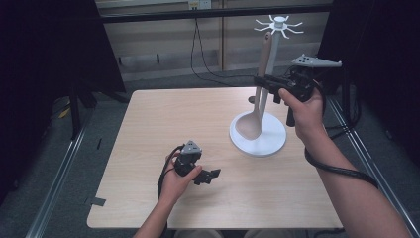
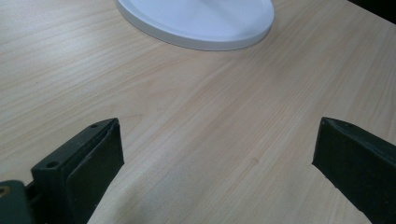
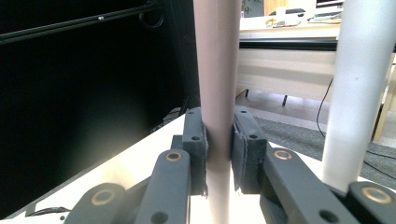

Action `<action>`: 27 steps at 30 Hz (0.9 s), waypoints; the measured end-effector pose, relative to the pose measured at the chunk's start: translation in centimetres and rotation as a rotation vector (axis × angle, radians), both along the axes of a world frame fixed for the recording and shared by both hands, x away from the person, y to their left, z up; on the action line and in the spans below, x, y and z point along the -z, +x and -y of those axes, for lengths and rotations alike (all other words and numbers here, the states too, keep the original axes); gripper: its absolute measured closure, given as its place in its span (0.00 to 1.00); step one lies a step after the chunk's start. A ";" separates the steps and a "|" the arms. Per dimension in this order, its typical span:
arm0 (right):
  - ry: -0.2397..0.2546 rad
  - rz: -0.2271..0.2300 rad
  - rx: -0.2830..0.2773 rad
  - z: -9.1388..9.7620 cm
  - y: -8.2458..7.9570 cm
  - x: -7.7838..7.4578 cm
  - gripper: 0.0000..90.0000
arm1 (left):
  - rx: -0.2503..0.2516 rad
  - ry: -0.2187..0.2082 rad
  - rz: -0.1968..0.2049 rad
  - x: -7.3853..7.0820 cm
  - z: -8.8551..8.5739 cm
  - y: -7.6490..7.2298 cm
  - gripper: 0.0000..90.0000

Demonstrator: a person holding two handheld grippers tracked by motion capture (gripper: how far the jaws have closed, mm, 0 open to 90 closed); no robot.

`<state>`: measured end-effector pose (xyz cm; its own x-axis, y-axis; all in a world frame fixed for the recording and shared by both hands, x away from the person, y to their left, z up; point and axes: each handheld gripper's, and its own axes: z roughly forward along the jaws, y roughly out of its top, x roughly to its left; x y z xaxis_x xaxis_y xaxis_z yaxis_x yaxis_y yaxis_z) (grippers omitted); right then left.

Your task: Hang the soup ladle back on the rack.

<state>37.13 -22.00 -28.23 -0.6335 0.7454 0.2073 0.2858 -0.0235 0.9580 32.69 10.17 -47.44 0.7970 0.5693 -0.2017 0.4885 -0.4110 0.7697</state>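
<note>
Gripping the spoon (image 1: 258, 94) by its handle, the right gripper (image 1: 262, 82) has both pads pressed on it; spoon upright, bowl over the white stand base (image 1: 270, 144), just beside the pole (image 1: 275, 47). Left gripper (image 1: 210, 175), at the stand's 8 o'clock, rests on the table (image 1: 148, 129), jaws wide, holding nothing.

A pale wooden surface (image 1: 148, 129) stands on grey floor (image 1: 59, 198); black cables (image 1: 200, 54) trail behind it.
</note>
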 end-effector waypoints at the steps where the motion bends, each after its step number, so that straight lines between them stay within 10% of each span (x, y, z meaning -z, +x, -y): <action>1: 0.001 0.000 0.003 0.1 0.0 0.0 0.86 | 0.000 0.000 0.000 0.0 0.0 0.0 0.02; 27: -0.004 0.015 0.067 1.0 0.3 0.5 0.83 | 0.010 0.006 0.004 -0.1 0.0 0.0 0.02</action>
